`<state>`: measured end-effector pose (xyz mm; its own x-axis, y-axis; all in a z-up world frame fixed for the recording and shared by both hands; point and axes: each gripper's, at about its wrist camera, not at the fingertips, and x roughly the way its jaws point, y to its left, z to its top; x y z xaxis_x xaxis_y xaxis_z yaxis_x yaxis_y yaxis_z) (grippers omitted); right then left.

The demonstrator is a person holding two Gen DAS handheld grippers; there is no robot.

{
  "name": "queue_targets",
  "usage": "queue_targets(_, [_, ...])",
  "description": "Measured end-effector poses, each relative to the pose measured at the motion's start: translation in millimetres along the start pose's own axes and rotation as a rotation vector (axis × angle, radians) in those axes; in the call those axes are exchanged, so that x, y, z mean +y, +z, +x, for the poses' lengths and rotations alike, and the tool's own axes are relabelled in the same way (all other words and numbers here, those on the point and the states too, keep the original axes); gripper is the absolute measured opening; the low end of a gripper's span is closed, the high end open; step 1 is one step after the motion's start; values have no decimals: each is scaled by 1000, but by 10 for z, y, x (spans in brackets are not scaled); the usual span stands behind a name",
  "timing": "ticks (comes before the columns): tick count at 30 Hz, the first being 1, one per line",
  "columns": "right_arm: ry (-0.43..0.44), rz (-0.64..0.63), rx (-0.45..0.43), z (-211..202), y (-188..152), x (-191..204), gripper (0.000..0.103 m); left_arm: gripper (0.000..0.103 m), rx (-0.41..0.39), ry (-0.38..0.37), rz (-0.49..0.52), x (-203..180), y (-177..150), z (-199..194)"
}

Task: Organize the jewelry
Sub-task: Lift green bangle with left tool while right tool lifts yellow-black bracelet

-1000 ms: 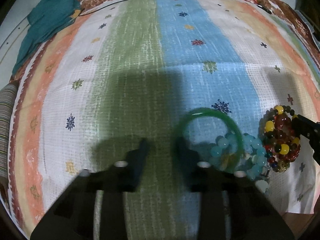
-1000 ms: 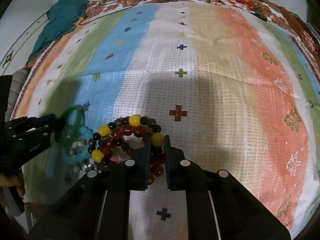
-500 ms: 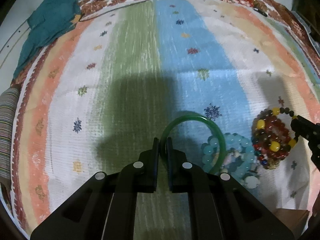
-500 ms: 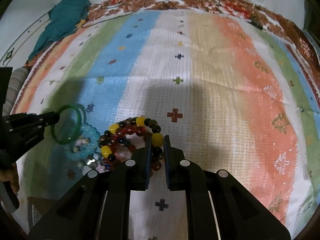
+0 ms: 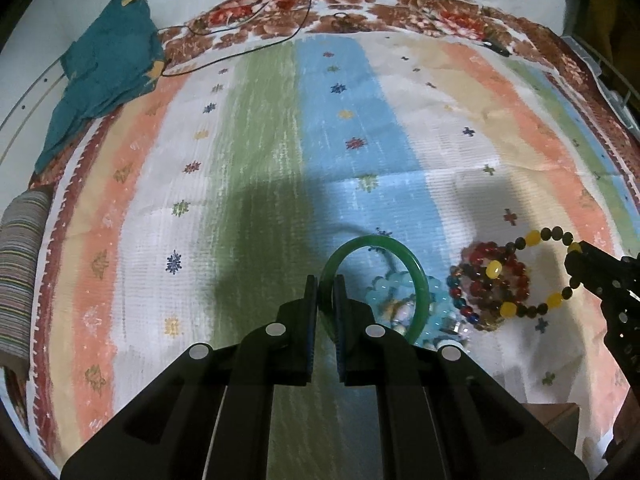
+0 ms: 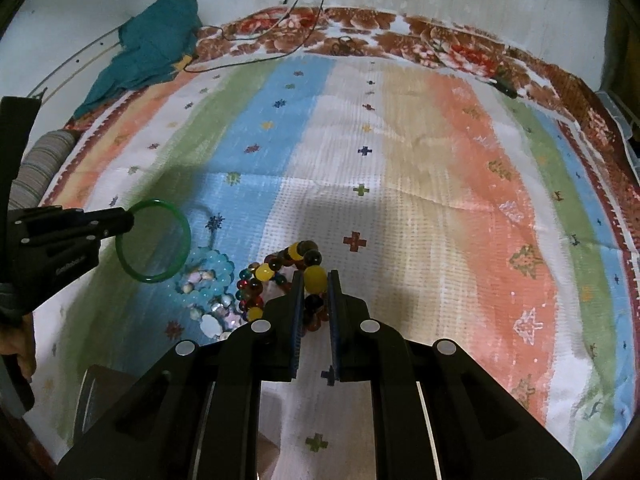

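Observation:
My left gripper (image 5: 326,286) is shut on a green bangle (image 5: 416,276) and holds it lifted above the striped cloth; the bangle also shows in the right wrist view (image 6: 154,278). My right gripper (image 6: 314,282) is shut on a bead bracelet of yellow and dark beads (image 6: 296,254), raised off the pile; it shows in the left wrist view (image 5: 532,238) too. A light blue bead bracelet (image 6: 212,268) and dark red beads (image 5: 488,276) lie on the cloth below.
A striped cloth (image 5: 280,160) covers the surface. A teal cloth (image 5: 104,76) lies at the far left corner, with thin cables (image 5: 240,44) along the far edge. A striped roll (image 5: 20,264) sits at the left edge.
My left gripper closed on the green bangle and lifted it. My right gripper, shut on the yellow and dark bead bracelet, rose and pulled it up from the pile.

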<state>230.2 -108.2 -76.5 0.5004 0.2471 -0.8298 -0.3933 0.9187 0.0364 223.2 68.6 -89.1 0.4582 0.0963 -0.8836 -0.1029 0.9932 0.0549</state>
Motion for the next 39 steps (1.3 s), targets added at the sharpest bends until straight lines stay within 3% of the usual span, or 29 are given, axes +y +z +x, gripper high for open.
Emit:
queue_targets(20, [0,26,-83,-530,-154,-49,12,7,-91,-71,33,-319,-170,-645])
queue_targets(39, [39,-3,-189,-1131,-293,167,12,8,-147,-127,8,-292,-429,-1066])
